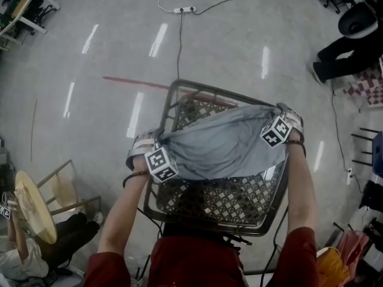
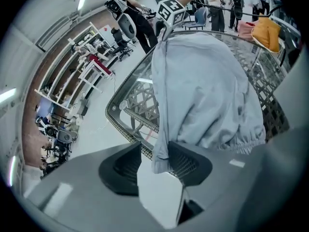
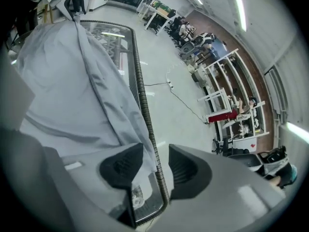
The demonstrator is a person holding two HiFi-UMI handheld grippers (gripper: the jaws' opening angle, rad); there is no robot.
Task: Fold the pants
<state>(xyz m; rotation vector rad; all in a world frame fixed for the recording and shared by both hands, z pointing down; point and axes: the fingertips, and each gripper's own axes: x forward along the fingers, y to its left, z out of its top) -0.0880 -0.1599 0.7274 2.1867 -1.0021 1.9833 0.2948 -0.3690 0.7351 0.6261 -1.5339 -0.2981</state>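
Head view: the light grey fabric pants (image 1: 221,145) lie stretched across the far half of a dark square lattice-sided frame (image 1: 234,203) at the centre of the picture. The near half shows bare woven lattice. It may be an open basket or a glass-topped table. Reflections on its top hint at glass, but I cannot be sure, so whether the cloth rests in it or on it stays unclear.

The left gripper (image 1: 158,140) sits at the pants' left end, left of centre. In the left gripper view its jaws stand partly apart. A hanging fold of the cloth's edge lies between them, against one pad only and not pinched.

The right gripper (image 1: 279,113) is at the pants' right end. In the right gripper view its jaws are likewise partly apart, the cloth's edge brushing one pad, with the frame's rim showing through the gap.

The frame stands on a grey polished floor (image 1: 108,100), with a white power strip (image 1: 184,9) at the upper middle.
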